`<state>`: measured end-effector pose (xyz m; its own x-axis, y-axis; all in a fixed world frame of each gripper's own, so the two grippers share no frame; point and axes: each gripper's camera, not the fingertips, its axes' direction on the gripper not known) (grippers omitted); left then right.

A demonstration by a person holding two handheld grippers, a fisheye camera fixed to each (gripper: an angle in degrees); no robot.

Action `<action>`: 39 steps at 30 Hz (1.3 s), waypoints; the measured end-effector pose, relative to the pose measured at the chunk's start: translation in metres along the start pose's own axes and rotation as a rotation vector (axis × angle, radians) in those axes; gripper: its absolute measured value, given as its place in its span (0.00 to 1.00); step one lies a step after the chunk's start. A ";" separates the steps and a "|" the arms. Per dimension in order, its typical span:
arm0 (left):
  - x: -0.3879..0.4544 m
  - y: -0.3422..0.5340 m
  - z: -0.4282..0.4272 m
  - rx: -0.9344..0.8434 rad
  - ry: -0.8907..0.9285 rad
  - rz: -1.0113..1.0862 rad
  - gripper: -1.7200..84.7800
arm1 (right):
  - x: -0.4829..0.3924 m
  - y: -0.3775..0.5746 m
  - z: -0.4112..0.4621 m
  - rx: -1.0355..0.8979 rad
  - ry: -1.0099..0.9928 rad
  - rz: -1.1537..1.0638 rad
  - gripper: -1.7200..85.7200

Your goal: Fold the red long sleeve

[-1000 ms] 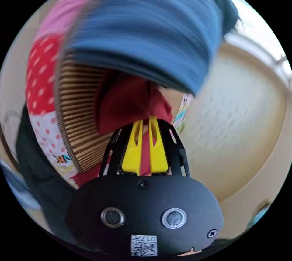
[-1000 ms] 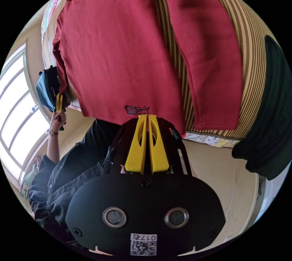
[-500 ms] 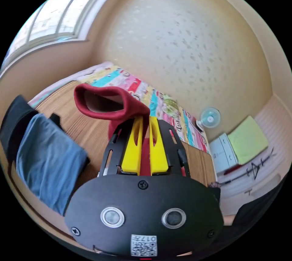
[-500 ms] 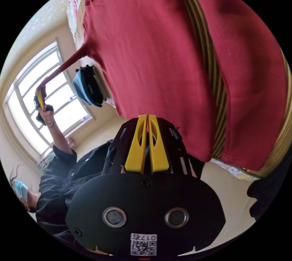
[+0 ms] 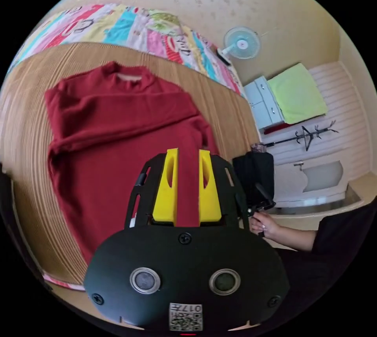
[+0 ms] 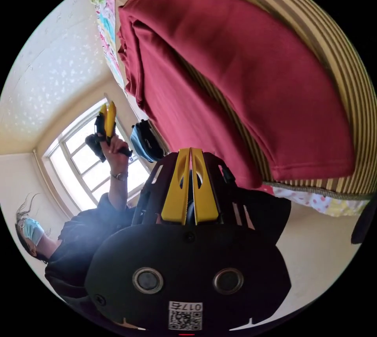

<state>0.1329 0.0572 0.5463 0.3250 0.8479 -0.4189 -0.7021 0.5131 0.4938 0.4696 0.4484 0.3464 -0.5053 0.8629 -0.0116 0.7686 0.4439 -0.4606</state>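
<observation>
- The bed (image 5: 31, 90), covered by a striped mat, takes the left and centre of the left gripper view and the upper right of the right gripper view.
- The red long sleeve (image 5: 114, 148) lies flat on this mat with its collar toward the top of the left gripper view; one sleeve is folded across the chest. In the right gripper view the same garment (image 6: 251, 78) fills the upper right, and its hem hangs near the bed edge.
- The left tongs (image 5: 187, 186) stand partly open above the lower part of the shirt. Red cloth shows between the two jaws, but I cannot tell whether it is gripped or only lies behind them.
- The right tongs (image 6: 190, 186) are closed with the jaws almost touching, and they hold nothing.
- I judge that the first sleeve fold is done, and the other sleeve is not yet folded in.
- The next move probably calls for the right tongs to open and take that sleeve near its cuff, then carry it over the body without pulling the first fold out of place.
</observation>
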 end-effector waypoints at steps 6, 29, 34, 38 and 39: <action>-0.101 -0.006 -0.062 0.143 -0.195 -0.254 0.13 | 0.027 0.013 -0.024 0.143 -0.227 0.053 0.04; -0.339 -0.022 -0.153 0.201 0.225 -0.480 0.09 | 0.065 0.033 -0.024 0.575 -0.549 0.248 0.14; -0.280 0.000 -0.153 0.089 0.201 -0.343 0.10 | 0.100 0.044 0.012 0.796 -0.829 0.480 0.17; -0.242 0.033 -0.135 0.008 0.266 -0.335 0.10 | 0.102 0.044 0.023 0.835 -0.730 0.581 0.17; -0.233 0.041 -0.130 -0.012 0.283 -0.340 0.10 | 0.101 0.043 0.021 0.845 -0.675 0.575 0.17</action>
<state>-0.0543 -0.1369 0.5652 0.3541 0.5602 -0.7489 -0.5929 0.7537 0.2835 0.4437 0.5493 0.3073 -0.4713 0.4712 -0.7455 0.5776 -0.4739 -0.6647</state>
